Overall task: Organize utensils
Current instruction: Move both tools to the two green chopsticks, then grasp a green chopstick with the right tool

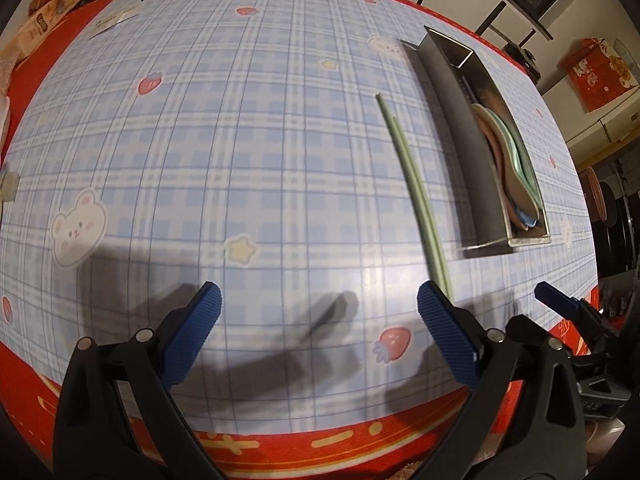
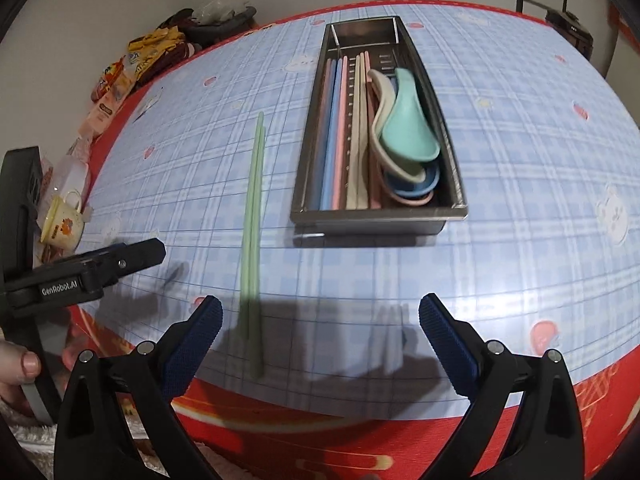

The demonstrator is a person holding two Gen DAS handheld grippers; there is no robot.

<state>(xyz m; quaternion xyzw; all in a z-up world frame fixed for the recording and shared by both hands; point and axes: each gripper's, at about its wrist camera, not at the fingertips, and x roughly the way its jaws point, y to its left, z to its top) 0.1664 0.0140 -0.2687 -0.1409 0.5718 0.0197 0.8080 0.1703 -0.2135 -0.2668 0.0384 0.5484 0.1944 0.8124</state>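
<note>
- your right gripper [image 2: 320,320] fills the bottom of the right wrist view, fingers spread wide with nothing between them, hovering over the near edge of the table [image 2: 520,140].
- your left gripper [image 1: 318,304] sits at the bottom of the left wrist view, fingers equally wide apart and empty; its black body also juts in at the left edge of the right wrist view.
- the green chopsticks [image 2: 253,232] are the only utensils left loose: a pair lying side by side on the checked cloth, left of centre, near tips just inside your right gripper's left pad.
- risk: thin, smooth sticks flat on the cloth may roll or split apart if you close off-centre, leaving you one stick only; both grippers converging here could also collide.
- beyond, upper centre, the metal tray [image 2: 384,220] holds pink, blue and beige chopsticks on its left and stacked spoons [image 2: 408,136] on its right; swinging long sticks in could clip its rim or the spoon pile.
</note>
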